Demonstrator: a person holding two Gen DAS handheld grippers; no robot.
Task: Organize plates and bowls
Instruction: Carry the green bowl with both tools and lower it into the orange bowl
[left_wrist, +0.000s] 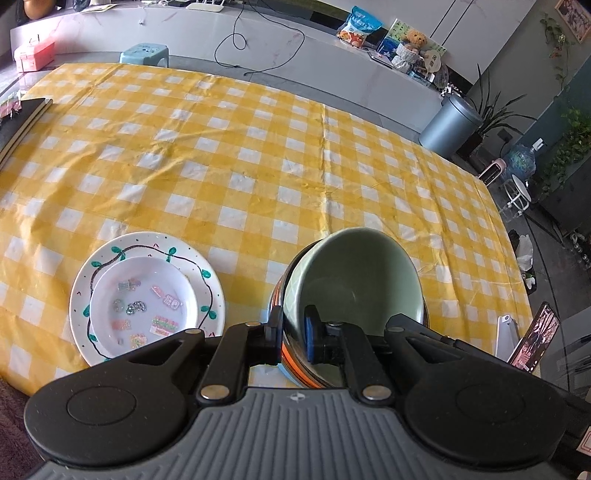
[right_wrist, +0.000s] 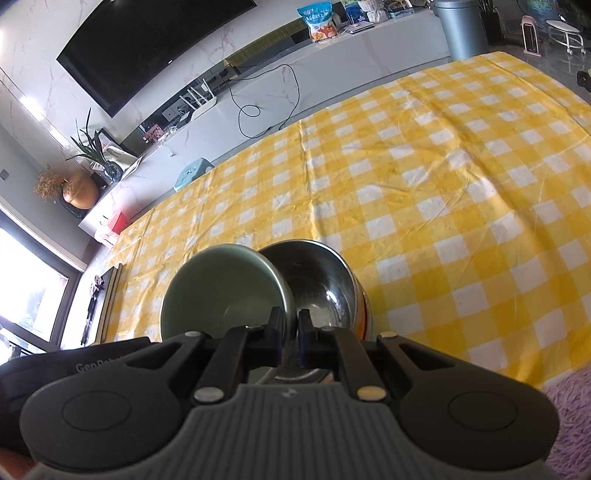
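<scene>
A pale green bowl (left_wrist: 354, 273) sits tilted inside a steel bowl with orange stripes (left_wrist: 295, 358) on the yellow checked tablecloth. My left gripper (left_wrist: 293, 332) is shut on the near rims of both bowls, one finger outside and one inside. In the right wrist view the green bowl (right_wrist: 221, 291) leans against the steel bowl (right_wrist: 325, 288). My right gripper (right_wrist: 291, 325) is shut on the green bowl's rim. To the left, a small white dish with stickers (left_wrist: 144, 306) rests on a larger white plate with a vine pattern (left_wrist: 207, 280).
The tablecloth (left_wrist: 258, 155) stretches far ahead. A dark book (left_wrist: 22, 118) lies at the far left edge. A phone on a stand (left_wrist: 535, 339) stands at the right edge. A purple rug (right_wrist: 569, 417) lies by the table's near edge.
</scene>
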